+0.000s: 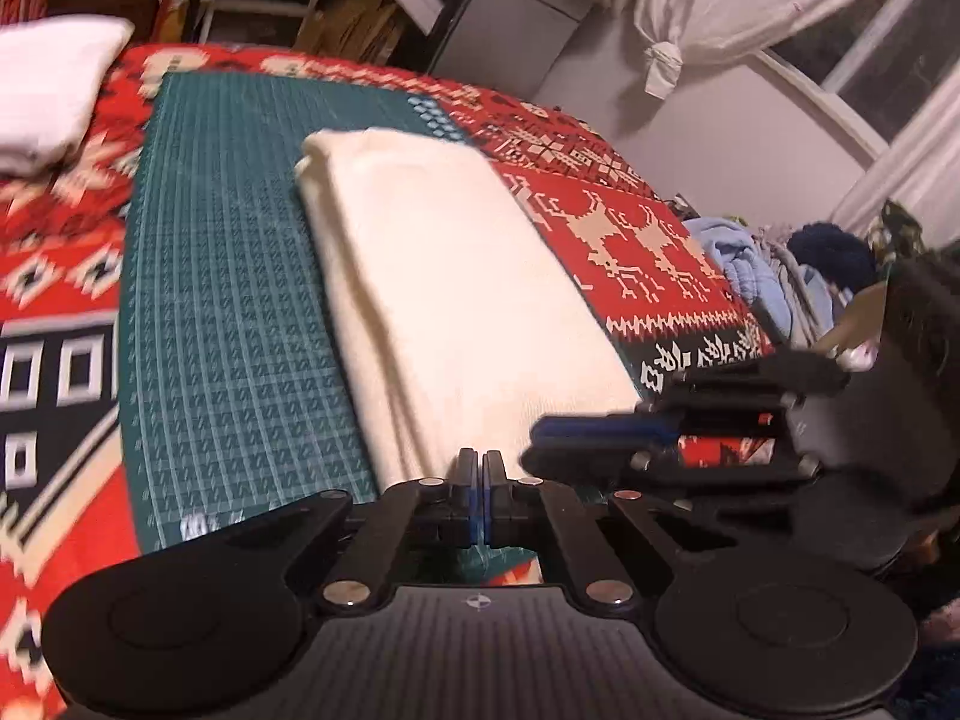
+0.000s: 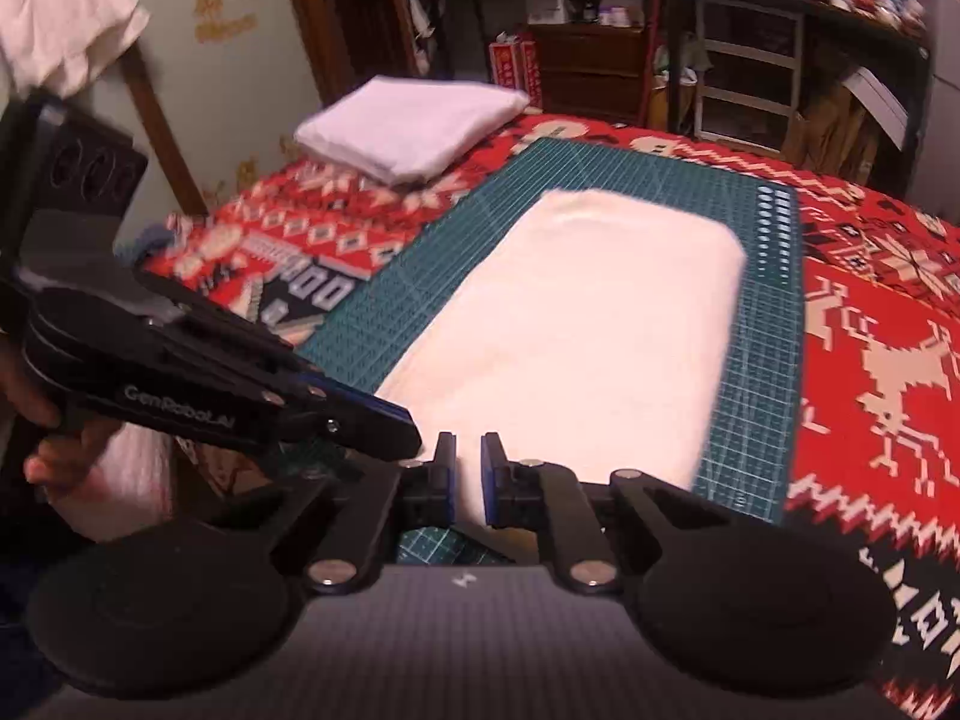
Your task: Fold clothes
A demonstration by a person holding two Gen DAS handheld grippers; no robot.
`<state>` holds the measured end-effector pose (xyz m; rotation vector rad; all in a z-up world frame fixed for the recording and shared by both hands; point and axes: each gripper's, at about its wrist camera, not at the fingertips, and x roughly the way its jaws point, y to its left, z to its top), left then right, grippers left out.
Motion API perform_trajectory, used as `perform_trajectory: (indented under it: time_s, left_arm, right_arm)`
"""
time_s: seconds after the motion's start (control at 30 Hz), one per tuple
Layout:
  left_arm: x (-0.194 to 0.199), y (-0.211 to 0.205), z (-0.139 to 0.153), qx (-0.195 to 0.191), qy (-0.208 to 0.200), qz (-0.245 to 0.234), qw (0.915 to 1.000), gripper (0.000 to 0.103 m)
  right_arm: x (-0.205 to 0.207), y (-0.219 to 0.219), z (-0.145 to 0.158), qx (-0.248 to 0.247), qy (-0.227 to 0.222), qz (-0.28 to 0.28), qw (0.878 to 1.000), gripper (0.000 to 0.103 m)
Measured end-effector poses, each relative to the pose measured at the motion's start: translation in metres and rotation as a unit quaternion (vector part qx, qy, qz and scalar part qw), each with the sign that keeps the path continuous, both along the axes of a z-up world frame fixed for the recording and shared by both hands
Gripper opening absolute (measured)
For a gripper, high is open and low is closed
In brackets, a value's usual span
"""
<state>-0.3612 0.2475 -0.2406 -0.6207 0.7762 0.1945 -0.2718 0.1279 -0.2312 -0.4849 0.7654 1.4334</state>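
A cream folded garment (image 1: 456, 300) lies as a long strip on the green cutting mat (image 1: 228, 312); it also shows in the right wrist view (image 2: 588, 330) on the mat (image 2: 774, 396). My left gripper (image 1: 483, 474) is at the garment's near end with its jaws pressed together; whether cloth is pinched there I cannot tell. My right gripper (image 2: 467, 468) sits at the same near edge, jaws narrowly apart with cream cloth between the pads. Each gripper shows from the side in the other's view, the right one (image 1: 600, 438) and the left one (image 2: 360, 426).
A red patterned blanket (image 2: 888, 324) covers the bed under the mat. A folded white garment (image 2: 414, 126) lies at the far left corner, also in the left wrist view (image 1: 54, 90). Blue clothes (image 1: 744, 264) lie past the bed's right edge. Cluttered shelves (image 2: 744, 60) stand behind.
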Motion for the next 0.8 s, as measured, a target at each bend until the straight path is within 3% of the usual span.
perform_trajectory:
  time_s: [0.13, 0.23, 0.33, 0.5, 0.7, 0.8]
  left_arm:
    - [-0.018, 0.006, 0.005, -0.033, -0.004, 0.009, 0.9994, 0.003]
    - [-0.031, 0.015, 0.010, -0.061, -0.026, 0.034, 0.9972, 0.012]
    - [-0.036, 0.027, 0.005, -0.094, -0.047, 0.068, 0.9921, 0.023]
    - [-0.025, 0.040, -0.016, -0.154, -0.052, 0.087, 0.9829, 0.024]
    - [-0.026, 0.042, -0.027, -0.181, -0.052, 0.098, 0.9772, 0.024]
    - [-0.028, 0.041, -0.024, -0.180, -0.056, 0.096, 0.9773, 0.017]
  right_arm:
    - [-0.008, -0.008, -0.004, -0.012, -0.006, 0.013, 1.000, 0.011]
    - [-0.006, -0.019, 0.001, -0.007, 0.004, 0.011, 1.000, 0.011]
    - [-0.007, -0.027, 0.006, -0.002, -0.012, 0.007, 1.000, 0.011]
    - [-0.008, -0.026, 0.009, -0.001, -0.020, 0.012, 1.000, 0.011]
    - [-0.011, -0.027, 0.014, 0.009, -0.020, 0.017, 1.000, 0.011]
    - [-0.010, -0.026, 0.014, 0.009, -0.016, 0.015, 1.000, 0.011]
